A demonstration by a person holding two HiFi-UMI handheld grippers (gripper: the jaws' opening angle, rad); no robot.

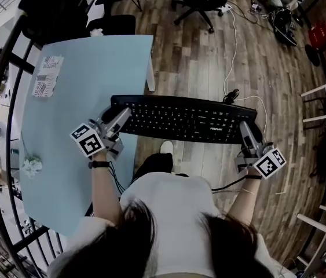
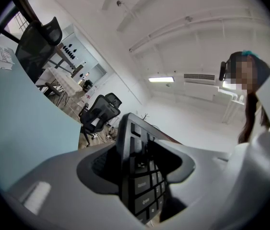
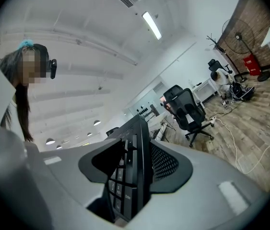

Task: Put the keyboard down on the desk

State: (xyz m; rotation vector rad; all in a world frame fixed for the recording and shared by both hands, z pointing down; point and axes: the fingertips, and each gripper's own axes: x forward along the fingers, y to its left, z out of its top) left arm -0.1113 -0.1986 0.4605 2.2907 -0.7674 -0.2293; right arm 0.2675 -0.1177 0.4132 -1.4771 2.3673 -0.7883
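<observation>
Jaws hide both ends of the keyboard (image 1: pixel 183 119).

Head view looks steeply down; gripper views sit close, sharing the keyboard (image 1: pixel 183 119) with it.

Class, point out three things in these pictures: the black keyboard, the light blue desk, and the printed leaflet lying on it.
keyboard (image 1: pixel 180 119), head view, middle of its key field.
desk (image 1: pixel 93 86), head view, bare blue top.
leaflet (image 1: pixel 48 76), head view, its centre.
</observation>
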